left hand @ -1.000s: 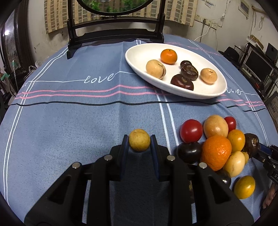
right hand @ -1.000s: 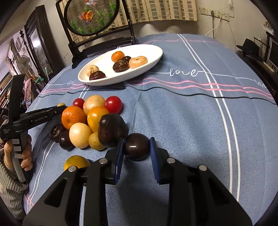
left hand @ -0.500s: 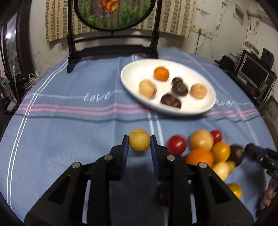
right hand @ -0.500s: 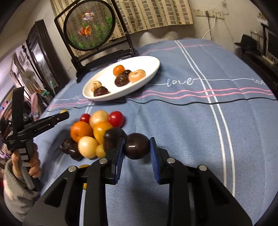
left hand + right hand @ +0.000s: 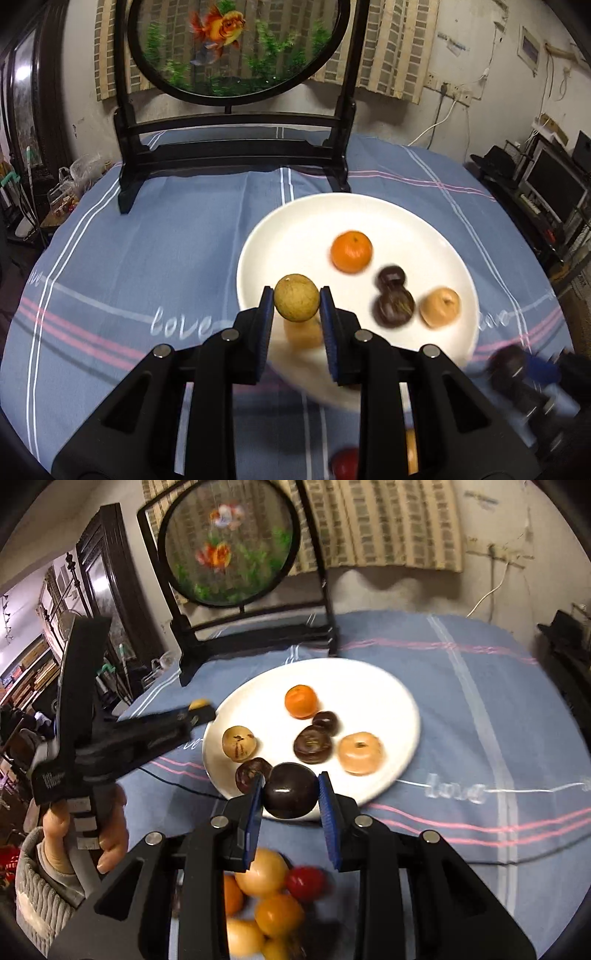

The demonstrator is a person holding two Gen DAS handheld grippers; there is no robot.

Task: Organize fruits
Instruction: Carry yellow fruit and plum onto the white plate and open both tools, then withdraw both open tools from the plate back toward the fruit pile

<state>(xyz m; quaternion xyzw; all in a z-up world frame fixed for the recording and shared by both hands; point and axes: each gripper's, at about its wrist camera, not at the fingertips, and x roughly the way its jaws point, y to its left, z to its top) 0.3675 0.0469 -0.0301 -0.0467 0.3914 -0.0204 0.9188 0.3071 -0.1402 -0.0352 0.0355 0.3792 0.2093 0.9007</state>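
Note:
My left gripper (image 5: 296,310) is shut on a small yellow-brown fruit (image 5: 296,302) and holds it above the near-left rim of the white oval plate (image 5: 280,236). My right gripper (image 5: 290,794) is shut on a dark purple fruit (image 5: 290,790) above the plate's near rim (image 5: 402,753). The plate holds an orange (image 5: 301,700), dark fruits (image 5: 312,744), a tan fruit (image 5: 360,752) and a spotted tan fruit (image 5: 239,742). The left gripper also shows in the right wrist view (image 5: 197,710), at the plate's left edge.
A pile of loose fruits (image 5: 271,897) lies on the blue striped cloth (image 5: 147,258) in front of the plate. A black stand with a round goldfish screen (image 5: 236,48) stands behind the plate. The table edge drops off at right.
Both grippers have risen from the fruit pile and moved forward to the plate, each still carrying its fruit.

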